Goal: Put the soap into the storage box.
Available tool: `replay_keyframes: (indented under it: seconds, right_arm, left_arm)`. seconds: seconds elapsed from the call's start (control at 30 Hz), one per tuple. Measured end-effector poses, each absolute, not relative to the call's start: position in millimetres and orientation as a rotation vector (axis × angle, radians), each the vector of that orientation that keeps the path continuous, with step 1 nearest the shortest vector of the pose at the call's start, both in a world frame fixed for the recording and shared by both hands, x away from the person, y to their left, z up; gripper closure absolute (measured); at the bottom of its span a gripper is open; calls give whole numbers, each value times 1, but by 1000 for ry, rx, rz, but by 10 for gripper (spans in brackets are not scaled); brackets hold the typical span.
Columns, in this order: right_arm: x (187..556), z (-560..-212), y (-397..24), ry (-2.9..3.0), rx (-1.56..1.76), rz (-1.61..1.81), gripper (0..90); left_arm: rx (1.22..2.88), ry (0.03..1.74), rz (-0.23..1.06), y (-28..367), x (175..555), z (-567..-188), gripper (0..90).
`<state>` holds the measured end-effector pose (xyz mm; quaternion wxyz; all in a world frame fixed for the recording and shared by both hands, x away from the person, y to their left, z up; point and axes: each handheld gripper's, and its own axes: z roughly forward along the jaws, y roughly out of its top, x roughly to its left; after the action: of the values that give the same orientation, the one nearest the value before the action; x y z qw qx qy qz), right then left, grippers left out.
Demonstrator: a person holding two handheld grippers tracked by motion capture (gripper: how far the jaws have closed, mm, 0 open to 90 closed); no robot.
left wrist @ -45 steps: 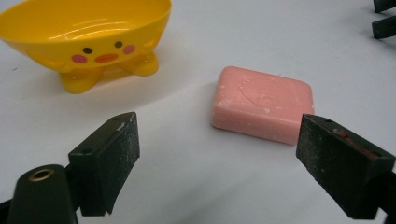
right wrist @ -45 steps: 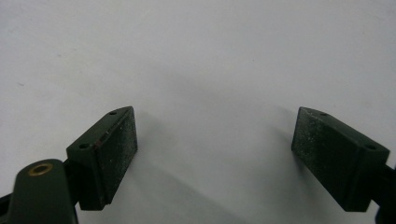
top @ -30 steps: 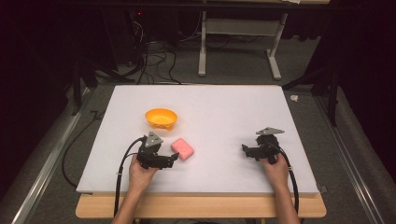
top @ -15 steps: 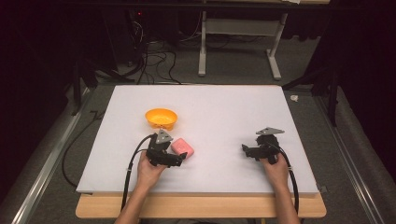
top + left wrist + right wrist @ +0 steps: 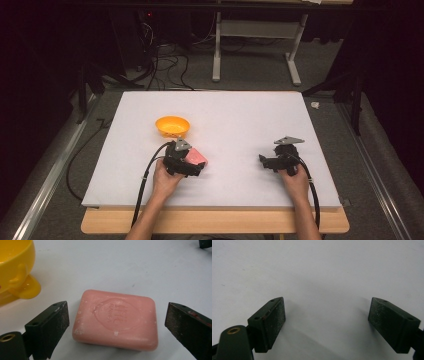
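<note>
Pink soap bar, lying flat on the white surface near its front edge, left of the middle. Not yet gripped: in the left gripper view, framed between the two black jaws of the left hand-held gripper, spread wide, with a clear gap on each side and no pad touching. Approach and alignment apparently done; closing on the bar, lifting and carrying all left to do. Probable destination, judged from the layout only: the yellow bowl, just behind the soap toward the far edge, nothing visible inside from above.

Right hand-held gripper, resting near the front edge toward the right corner, well apart from the soap, jaws spread as well, bare white surface between them in the right gripper view. No part in the work for now, as far as can be judged.

Hard to make out: from the high view, most of the soap covered by the left hand-held gripper and its grey plate, a pink corner showing. Stamped lettering on the bar unreadable. Bowl cut off at the left border of the left gripper view, so its inside hidden there. Height of the left jaws above the surface not possible to tell. Far beyond the surface, dark floor with cables and a grey stand, details lost in shadow.
</note>
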<state>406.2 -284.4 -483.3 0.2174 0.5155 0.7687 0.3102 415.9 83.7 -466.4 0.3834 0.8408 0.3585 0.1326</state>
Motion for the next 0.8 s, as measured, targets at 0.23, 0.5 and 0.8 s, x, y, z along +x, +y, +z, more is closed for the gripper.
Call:
replay_keyframes:
  seconds: [0.23,0.5,0.8]
  right_arm:
    - [406,-483,-284,2127,1428,860,147]
    - [406,-483,-284,2129,1428,859,147]
    - [406,-483,-284,2128,1427,858,147]
  left_arm:
    - [2187,915,343,79,419,-475,61]
    - [2241,892,390,73,417,-480,76]
    - [2241,907,384,73,418,-482,96]
